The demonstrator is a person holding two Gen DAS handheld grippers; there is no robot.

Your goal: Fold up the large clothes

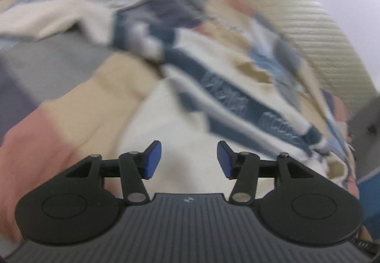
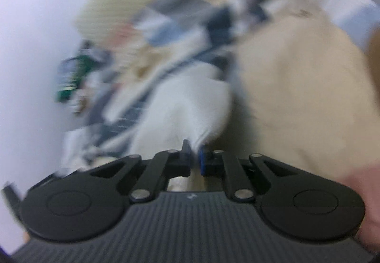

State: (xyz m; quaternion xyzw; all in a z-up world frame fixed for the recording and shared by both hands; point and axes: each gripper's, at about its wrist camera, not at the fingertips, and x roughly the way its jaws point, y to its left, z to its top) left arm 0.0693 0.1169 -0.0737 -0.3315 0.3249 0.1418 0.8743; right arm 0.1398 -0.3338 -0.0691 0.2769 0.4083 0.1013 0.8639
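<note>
Fingers (image 2: pixel 203 160) of right gripper (image 2: pixel 195 158) pinching soft, floppy cream-and-navy fabric garment (image 2: pixel 190 106) at an edge fold, draping toward twelve o'clock; left gripper (image 1: pixel 189 159) spread, hovering empty above it, probably needing another edge.

Two grippers show, one per view: the left gripper (image 1: pixel 189 159) and the right gripper (image 2: pixel 194 159), each with two fingers. One cream-and-navy garment (image 1: pixel 225 87) lies spread, on one patchwork bedcover (image 1: pixel 47 134) in coloured blocks. One ribbed cream cushion (image 1: pixel 315 32) sits behind.
</note>
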